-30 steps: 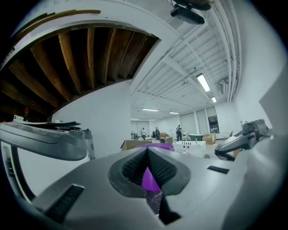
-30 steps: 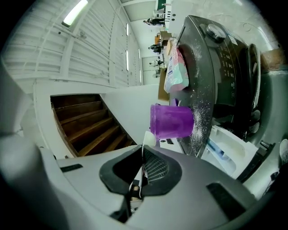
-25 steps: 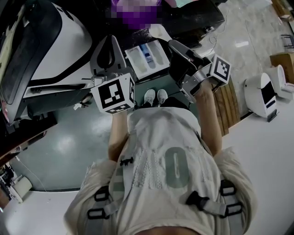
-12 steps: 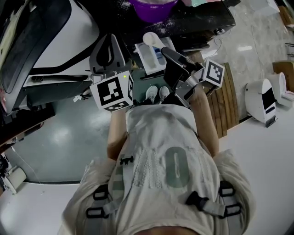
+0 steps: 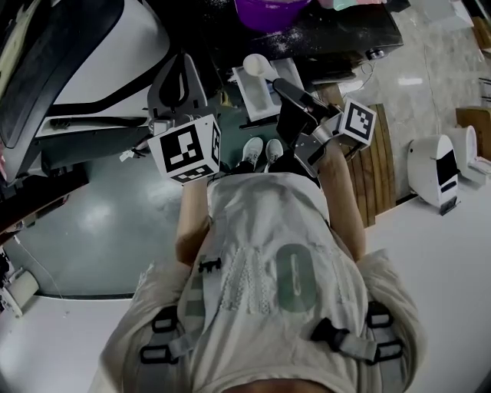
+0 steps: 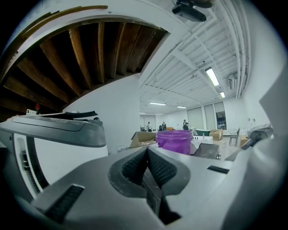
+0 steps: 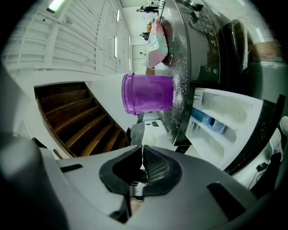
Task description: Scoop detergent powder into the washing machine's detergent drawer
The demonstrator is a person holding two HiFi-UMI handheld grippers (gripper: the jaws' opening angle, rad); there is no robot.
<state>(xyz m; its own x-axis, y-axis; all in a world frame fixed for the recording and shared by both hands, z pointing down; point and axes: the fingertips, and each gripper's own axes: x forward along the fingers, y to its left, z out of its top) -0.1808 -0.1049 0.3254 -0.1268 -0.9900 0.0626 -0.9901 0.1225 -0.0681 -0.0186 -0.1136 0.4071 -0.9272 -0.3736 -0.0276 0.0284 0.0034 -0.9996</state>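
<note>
Lots crowding this spot. The purple tub sits on the washing machine, whose dark top is dusted with spilled powder, and there's a pink and green bag further along it. The detergent drawer is pulled out toward the person's shoes. A big white-and-black curved body boxes in the left side, while a wooden slatted platform and a small white unit sit off to the right.

Open room is mostly the greenish floor on the left. The drawer itself is hemmed between both tools.

The right gripper reaches forward and left from a bent arm. Its jaws are clamped together on the handle of the white scoop, and the scoop's bowl hangs over the drawer's far end, just below the tub. The left gripper is held up just left of the drawer, pointing forward, with its jaws pressed closed on nothing.
</note>
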